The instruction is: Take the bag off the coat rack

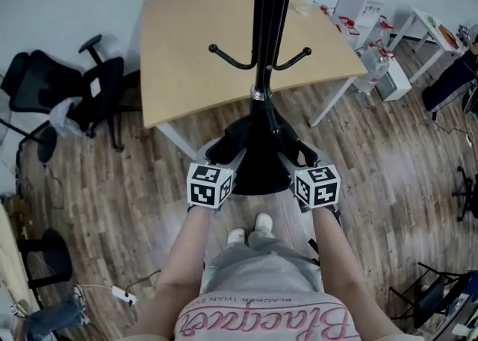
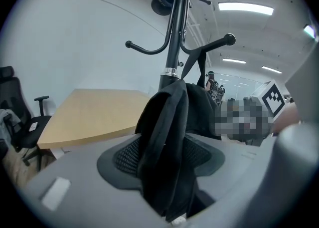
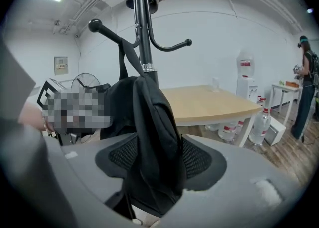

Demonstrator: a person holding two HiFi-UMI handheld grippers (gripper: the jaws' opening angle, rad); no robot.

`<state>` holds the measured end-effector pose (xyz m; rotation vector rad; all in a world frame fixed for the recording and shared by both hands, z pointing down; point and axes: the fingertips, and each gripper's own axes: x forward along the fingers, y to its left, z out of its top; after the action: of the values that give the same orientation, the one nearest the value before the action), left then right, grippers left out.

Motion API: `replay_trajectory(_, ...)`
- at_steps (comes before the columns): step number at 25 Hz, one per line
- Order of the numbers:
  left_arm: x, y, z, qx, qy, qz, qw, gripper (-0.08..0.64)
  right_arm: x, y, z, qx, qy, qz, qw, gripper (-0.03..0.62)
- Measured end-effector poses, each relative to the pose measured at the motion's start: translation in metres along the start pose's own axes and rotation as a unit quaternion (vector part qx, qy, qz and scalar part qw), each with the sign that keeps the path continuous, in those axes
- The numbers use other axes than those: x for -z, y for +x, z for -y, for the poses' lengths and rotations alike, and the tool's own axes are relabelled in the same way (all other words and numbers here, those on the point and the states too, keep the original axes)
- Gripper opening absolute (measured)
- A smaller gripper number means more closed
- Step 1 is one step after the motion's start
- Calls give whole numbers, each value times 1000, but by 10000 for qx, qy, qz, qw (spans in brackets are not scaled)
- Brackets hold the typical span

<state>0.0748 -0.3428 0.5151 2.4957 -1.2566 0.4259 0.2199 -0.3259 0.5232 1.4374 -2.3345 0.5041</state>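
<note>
A black bag [image 1: 258, 154] hangs low against the black coat rack pole [image 1: 270, 26], right in front of me. Its strap [image 2: 201, 67] runs up to a knobbed hook [image 2: 228, 39]. My left gripper [image 1: 230, 157] holds the bag's left side, and a thick fold of black fabric [image 2: 164, 122] fills the gap between its mesh pads [image 2: 127, 156]. My right gripper [image 1: 293, 157] holds the bag's right side the same way, its pads [image 3: 202, 159] tight against the fabric [image 3: 152, 127]. The bag's lower part is hidden behind the jaws.
A wooden table [image 1: 194, 56] stands just behind the rack. A black office chair [image 1: 82, 93] is at the left, and water bottles [image 1: 373, 63] and a white side table [image 1: 433, 30] at the right. A dark object [image 2: 163, 2] hangs high on the rack. A person [image 3: 305, 87] stands far right.
</note>
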Motion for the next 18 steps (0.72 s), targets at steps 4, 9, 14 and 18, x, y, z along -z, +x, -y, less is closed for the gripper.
replay_trajectory(4,1,14,-2,12,68,-121,9999,262,3,15,4,-166,-180,-87,9997,272)
replay_trajectory(9,1,25,-5,49,12,-242,9997,240,11,33,5,-326,-317,-289,9985,273)
replay_trajectory(14,-5,27,-19,40,-142,-209,9997,185,8,41,14,-555,-166,-357,9977,242)
replay_trajectory(18,-6,27,-15,53,-19,-144,9999,124,5,41,17,-489,-120,-294,9983,167)
